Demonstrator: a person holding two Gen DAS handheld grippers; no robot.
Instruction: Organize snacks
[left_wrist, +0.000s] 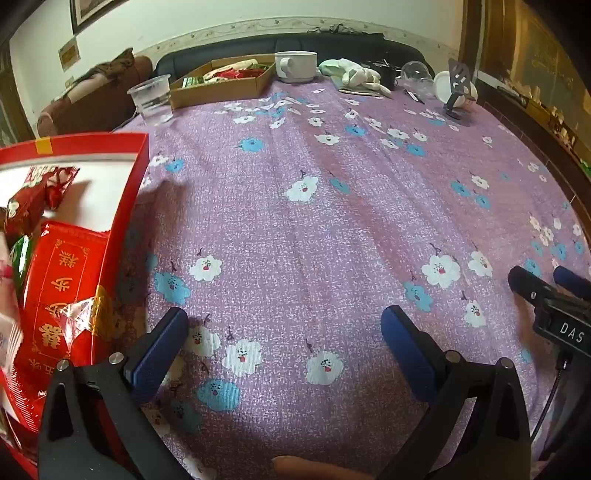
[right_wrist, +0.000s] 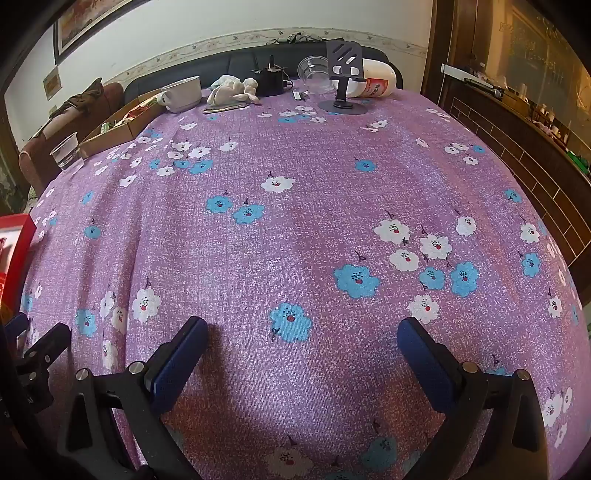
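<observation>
A red box (left_wrist: 129, 184) with a white inside stands at the left of the left wrist view, holding several red and green snack packets (left_wrist: 62, 280). My left gripper (left_wrist: 284, 325) hangs open over the purple flowered tablecloth (left_wrist: 295, 221), just right of that box, nothing between its blue pads. My right gripper (right_wrist: 301, 332) is also open over bare cloth, with the red box (right_wrist: 16, 236) at the far left edge. The right gripper's tips (left_wrist: 546, 280) show at the right of the left wrist view. A flat cardboard tray (left_wrist: 221, 85) with more snacks lies at the far side.
At the table's far end stand a clear plastic cup (left_wrist: 153, 99), a white mug (left_wrist: 295, 66), a crumpled cloth (right_wrist: 232, 90), a black phone stand (right_wrist: 343, 74), a clear bowl (right_wrist: 314, 72) and a white bottle lying down (right_wrist: 376, 85). A dark sofa runs behind; brown tiled floor lies right.
</observation>
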